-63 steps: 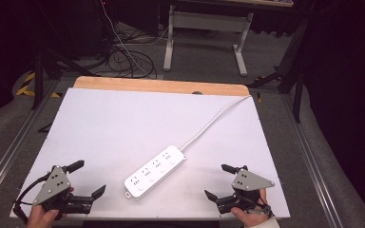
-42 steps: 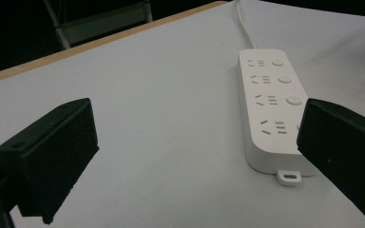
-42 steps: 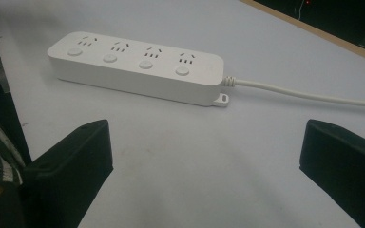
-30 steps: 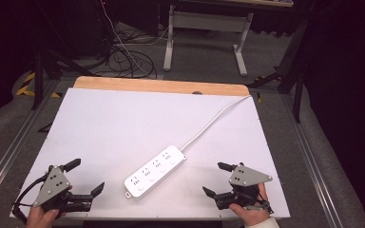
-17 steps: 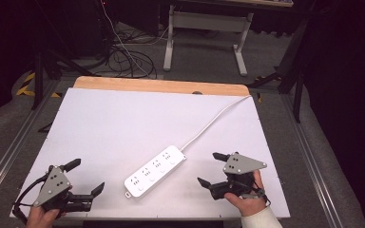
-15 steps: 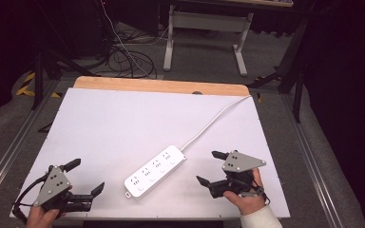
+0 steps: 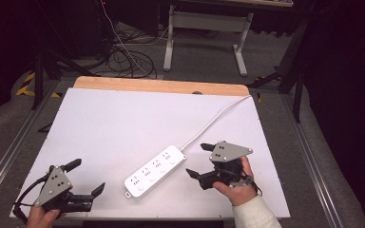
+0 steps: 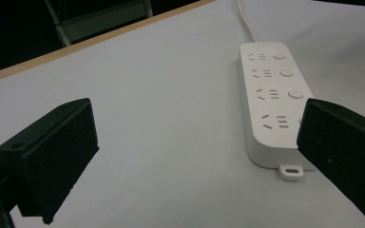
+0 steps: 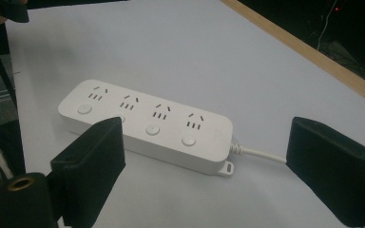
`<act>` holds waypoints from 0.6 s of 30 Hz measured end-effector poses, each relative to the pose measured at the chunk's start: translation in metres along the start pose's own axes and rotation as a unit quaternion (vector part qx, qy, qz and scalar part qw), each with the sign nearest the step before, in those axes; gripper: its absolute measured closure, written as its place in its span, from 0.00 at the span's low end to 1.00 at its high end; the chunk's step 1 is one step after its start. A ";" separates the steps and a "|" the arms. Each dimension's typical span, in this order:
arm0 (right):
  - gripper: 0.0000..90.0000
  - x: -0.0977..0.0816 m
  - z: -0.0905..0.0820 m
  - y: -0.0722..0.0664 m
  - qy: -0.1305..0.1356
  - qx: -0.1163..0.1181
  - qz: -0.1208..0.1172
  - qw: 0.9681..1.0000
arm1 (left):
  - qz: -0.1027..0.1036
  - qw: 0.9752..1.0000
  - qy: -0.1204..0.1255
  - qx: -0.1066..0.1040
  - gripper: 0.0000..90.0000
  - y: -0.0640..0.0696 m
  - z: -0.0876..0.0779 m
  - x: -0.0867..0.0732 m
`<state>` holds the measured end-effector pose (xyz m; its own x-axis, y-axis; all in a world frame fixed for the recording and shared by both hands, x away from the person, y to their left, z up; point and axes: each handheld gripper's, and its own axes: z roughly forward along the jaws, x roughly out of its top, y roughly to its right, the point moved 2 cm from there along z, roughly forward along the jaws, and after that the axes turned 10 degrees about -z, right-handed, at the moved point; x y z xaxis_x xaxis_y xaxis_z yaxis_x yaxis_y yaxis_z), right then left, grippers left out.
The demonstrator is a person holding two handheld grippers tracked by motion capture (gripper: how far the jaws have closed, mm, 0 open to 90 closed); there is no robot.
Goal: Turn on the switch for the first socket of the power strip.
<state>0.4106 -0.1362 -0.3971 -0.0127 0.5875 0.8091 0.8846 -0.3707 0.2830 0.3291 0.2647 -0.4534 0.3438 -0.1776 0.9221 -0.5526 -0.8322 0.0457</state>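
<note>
Power strip (image 7: 155,171), white, four sockets each with a round button, lies flat on the white surface (image 7: 123,123), a little right of centre in its near half. It runs diagonally, one end toward the near left, the other toward the far right. Its white cord (image 7: 214,121) leaves the far right end and runs off toward the far right corner of the surface.

My right hand-held gripper (image 7: 203,160) is just to the right of the strip's cord end, raised off the surface, jaws pointing left at the strip. Jaws released, spread wide, nothing between them; not touching the strip. In the right gripper view the strip lies ahead, beyond the two jaws.

My left hand-held gripper (image 7: 86,176) sits at the near left corner of the surface, near the strip's near end but apart from it. Jaws released, wide, empty. In the left gripper view the strip's mounting-tab end lies beside one jaw.
</note>
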 end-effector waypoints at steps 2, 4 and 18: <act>0.15 0.005 0.004 0.000 -0.003 0.004 -0.006 1.000 | 0.001 1.000 0.000 -0.001 0.00 0.000 0.000 0.000; 0.16 0.007 0.006 0.000 -0.003 0.007 -0.008 1.000 | 0.002 1.000 -0.001 -0.002 0.00 0.001 0.000 0.000; 0.20 0.026 0.034 0.003 -0.007 0.025 -0.015 1.000 | 0.005 1.000 -0.001 -0.001 0.00 0.001 0.000 0.000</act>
<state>0.4285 -0.0975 -0.3930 -0.0338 0.6084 0.7929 0.9057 -0.3168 0.2816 0.3284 0.2644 -0.4532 0.3407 -0.1866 0.9215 -0.5572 -0.8295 0.0380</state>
